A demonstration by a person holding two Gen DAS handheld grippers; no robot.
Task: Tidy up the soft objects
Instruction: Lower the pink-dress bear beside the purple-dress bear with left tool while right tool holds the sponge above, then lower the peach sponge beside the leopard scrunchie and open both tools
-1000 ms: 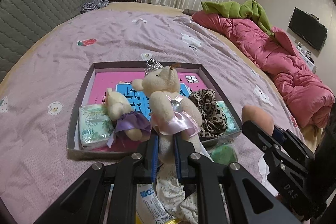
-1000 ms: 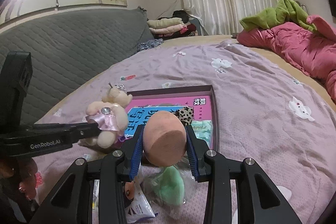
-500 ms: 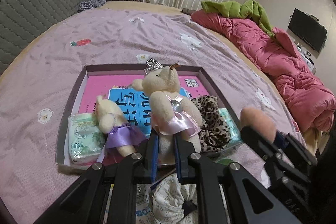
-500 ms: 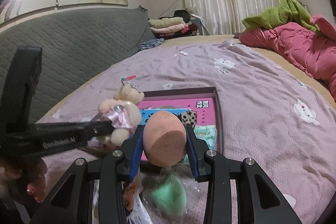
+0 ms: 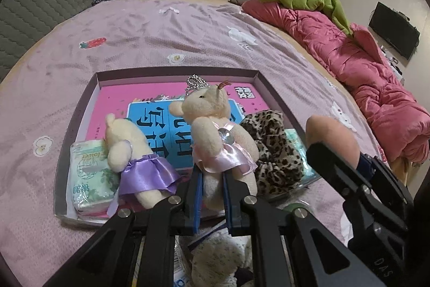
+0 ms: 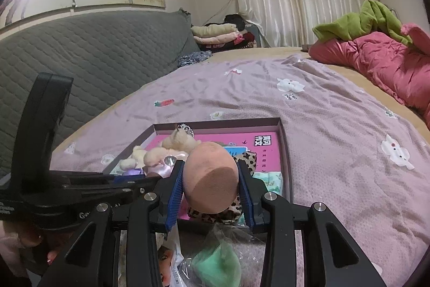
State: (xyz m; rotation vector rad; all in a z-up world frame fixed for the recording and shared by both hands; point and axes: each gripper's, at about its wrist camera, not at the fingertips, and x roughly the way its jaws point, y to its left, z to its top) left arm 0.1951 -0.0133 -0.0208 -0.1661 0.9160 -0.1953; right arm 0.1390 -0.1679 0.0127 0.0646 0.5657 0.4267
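Observation:
My left gripper [image 5: 212, 179] is shut on the legs of a cream teddy bear in a pink dress and crown [image 5: 209, 123]. It holds the bear upright over the near part of a shallow brown tray [image 5: 174, 73]. Inside the tray lie a bear in a purple skirt [image 5: 134, 152], a tissue pack [image 5: 88, 174], a leopard-print cloth [image 5: 274, 149] and pink and blue books. My right gripper [image 6: 211, 168] is shut on a peach egg-shaped sponge [image 6: 211, 176], just over the tray's near edge [image 6: 285, 141]. The sponge [image 5: 330, 136] also shows at the right of the left wrist view.
The tray sits on a mauve bedspread [image 5: 161, 26]. A pink quilt [image 5: 349, 58] with a green garment lies along the right side. A grey padded headboard [image 6: 94, 50] and folded clothes [image 6: 217, 34] are at the far left. A bagged green sponge [image 6: 217, 265] and packets lie under the grippers.
Both grippers moved forward toward the tray. The pink-dressed bear now hangs lower over the tray beside the purple-skirted bear, and the sponge has come to the tray's near edge.

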